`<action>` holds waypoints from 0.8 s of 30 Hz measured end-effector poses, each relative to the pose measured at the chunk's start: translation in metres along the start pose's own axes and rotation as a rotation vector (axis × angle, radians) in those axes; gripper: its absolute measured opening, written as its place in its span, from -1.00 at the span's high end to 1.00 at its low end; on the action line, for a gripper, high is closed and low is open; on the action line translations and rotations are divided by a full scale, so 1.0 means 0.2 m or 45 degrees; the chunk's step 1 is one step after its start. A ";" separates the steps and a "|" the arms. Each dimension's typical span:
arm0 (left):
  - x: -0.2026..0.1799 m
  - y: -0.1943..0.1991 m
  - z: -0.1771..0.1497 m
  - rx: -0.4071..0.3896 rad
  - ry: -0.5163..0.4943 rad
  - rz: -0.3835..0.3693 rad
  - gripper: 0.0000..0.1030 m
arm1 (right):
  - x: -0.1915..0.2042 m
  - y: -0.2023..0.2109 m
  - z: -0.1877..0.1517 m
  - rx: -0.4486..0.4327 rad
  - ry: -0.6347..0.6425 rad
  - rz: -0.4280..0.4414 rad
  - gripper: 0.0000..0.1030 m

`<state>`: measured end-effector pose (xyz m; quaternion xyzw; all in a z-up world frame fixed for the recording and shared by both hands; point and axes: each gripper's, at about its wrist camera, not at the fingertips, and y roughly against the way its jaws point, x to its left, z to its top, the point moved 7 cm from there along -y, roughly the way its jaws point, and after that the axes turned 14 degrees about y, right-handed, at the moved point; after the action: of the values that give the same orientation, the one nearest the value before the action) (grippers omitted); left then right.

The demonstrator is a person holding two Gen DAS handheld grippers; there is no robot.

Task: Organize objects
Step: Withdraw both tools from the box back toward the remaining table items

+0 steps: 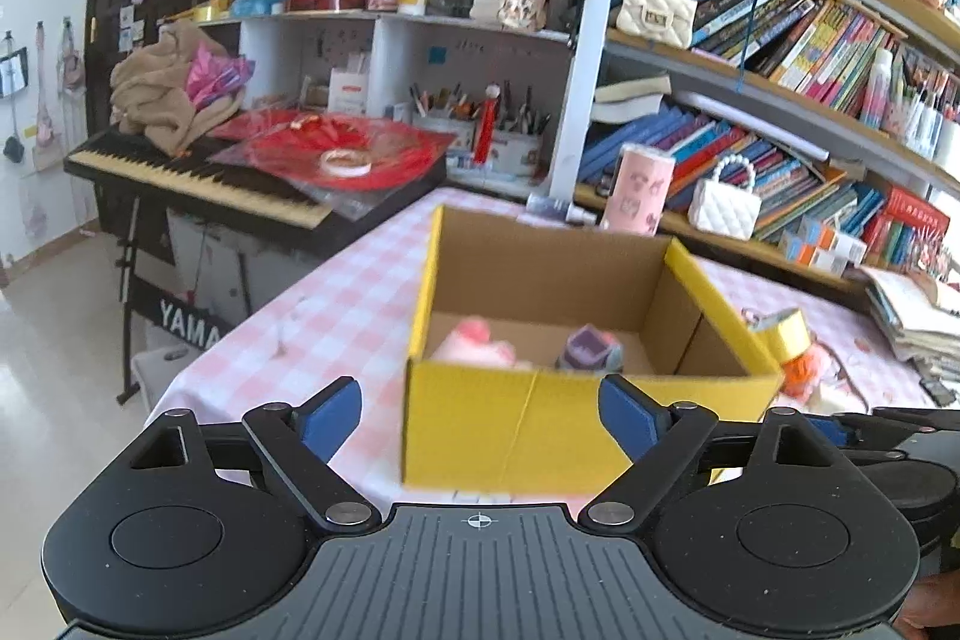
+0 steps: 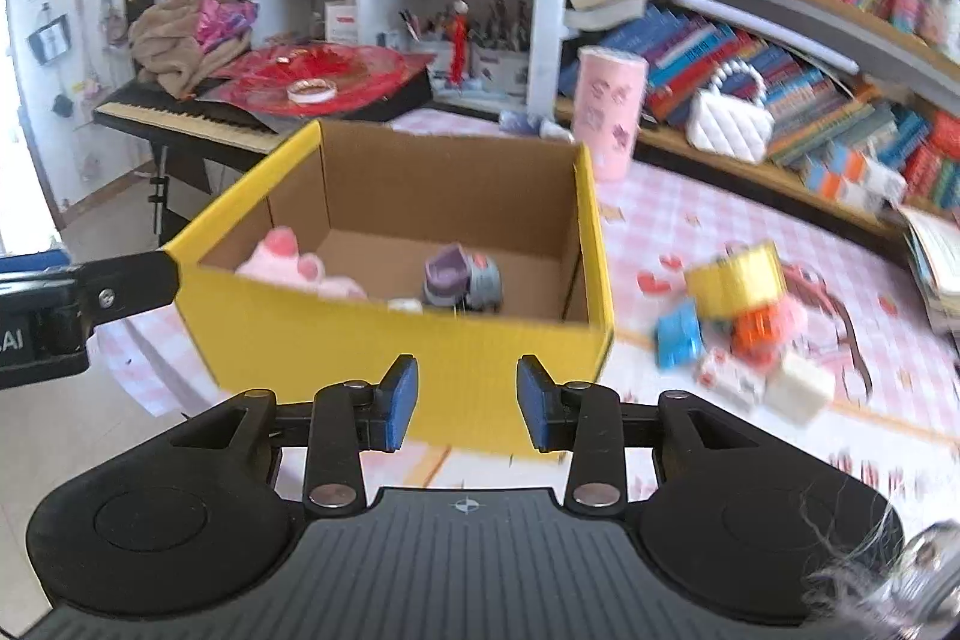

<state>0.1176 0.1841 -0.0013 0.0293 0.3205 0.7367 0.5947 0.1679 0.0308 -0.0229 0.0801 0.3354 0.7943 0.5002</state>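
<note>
**Checked table, box and clutter**

Table [image 2: 690, 232] under pink-and-white checked cloth. Yellow box [image 2: 420, 340] open-topped, standing on it near the front edge. Right of the box, well apart from it, a loose heap: yellow tape roll [image 2: 735, 280], blue block [image 2: 678, 331], orange toy [image 2: 757, 331], white blocks [image 2: 801, 385], touching or overlapping one another. Pink cup [image 2: 609, 109] upright behind the box, near the bookshelf. Stack of papers [image 1: 918, 310] at the far right edge.
</note>
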 end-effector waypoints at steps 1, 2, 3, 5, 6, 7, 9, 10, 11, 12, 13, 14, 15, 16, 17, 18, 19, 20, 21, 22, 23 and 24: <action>0.02 0.01 -0.02 0.006 0.000 0.008 -0.73 | 0.01 0.01 -0.02 0.004 -0.010 -0.011 0.30; 0.03 0.02 -0.03 0.011 0.002 0.016 -0.73 | 0.03 0.03 -0.05 0.005 -0.012 -0.025 0.28; 0.05 0.03 -0.06 0.021 0.008 0.030 -0.76 | 0.04 0.04 -0.07 0.007 -0.008 -0.039 0.25; 0.08 0.04 -0.10 0.051 0.021 0.053 -0.77 | 0.07 0.06 -0.11 0.006 0.012 -0.058 0.20; 0.10 0.04 -0.12 0.072 0.028 0.062 -0.77 | 0.09 0.07 -0.13 0.010 0.024 -0.064 0.17; 0.11 0.05 -0.14 0.087 0.033 0.067 -0.77 | 0.10 0.08 -0.16 0.021 0.032 -0.065 0.14; 0.12 0.06 -0.19 0.113 0.032 0.074 -0.77 | 0.13 0.10 -0.20 0.039 0.032 -0.060 0.11; 0.12 0.07 -0.20 0.122 0.024 0.073 -0.77 | 0.14 0.11 -0.21 0.046 0.031 -0.057 0.07; 0.12 0.08 -0.22 0.126 0.011 0.072 -0.77 | 0.14 0.11 -0.23 0.054 0.027 -0.058 0.05; 0.12 0.09 -0.23 0.128 -0.003 0.070 -0.77 | 0.15 0.12 -0.24 0.058 0.023 -0.061 0.02; 0.12 0.10 -0.24 0.130 -0.019 0.069 -0.77 | 0.15 0.13 -0.26 0.063 0.018 -0.060 -0.02; 0.11 0.11 -0.25 0.133 -0.035 0.067 -0.78 | 0.16 0.14 -0.27 0.067 0.012 -0.062 -0.04; 0.11 0.12 -0.26 0.135 -0.046 0.066 -0.79 | 0.16 0.15 -0.28 0.071 0.007 -0.066 -0.06; 0.11 0.13 -0.27 0.137 -0.054 0.064 -0.80 | 0.16 0.16 -0.29 0.076 0.003 -0.068 -0.10; 0.10 0.14 -0.28 0.139 -0.058 0.059 -0.81 | 0.16 0.17 -0.31 0.081 0.001 -0.072 -0.12; 0.10 0.15 -0.29 0.143 -0.060 0.054 -0.83 | 0.17 0.18 -0.32 0.085 -0.001 -0.077 -0.13; 0.09 0.16 -0.30 0.150 -0.062 0.048 -0.84 | 0.17 0.20 -0.34 0.091 -0.003 -0.083 -0.16; 0.09 0.16 -0.31 0.156 -0.063 0.043 -0.84 | 0.17 0.21 -0.35 0.095 -0.005 -0.087 -0.18; 0.08 0.17 -0.33 0.162 -0.067 0.036 -0.85 | 0.17 0.22 -0.37 0.099 -0.010 -0.094 -0.20; 0.08 0.18 -0.34 0.168 -0.072 0.030 -0.85 | 0.17 0.23 -0.39 0.103 -0.013 -0.102 -0.23; 0.07 0.19 -0.36 0.174 -0.077 0.025 -0.85 | 0.17 0.25 -0.40 0.109 -0.017 -0.109 -0.23; 0.06 0.19 -0.37 0.180 -0.082 0.019 -0.86 | 0.17 0.26 -0.42 0.114 -0.022 -0.117 -0.24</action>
<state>0.0497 0.1602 -0.0442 0.0972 0.3522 0.7155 0.5955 0.0739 0.0073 -0.0623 0.0937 0.3697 0.7538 0.5350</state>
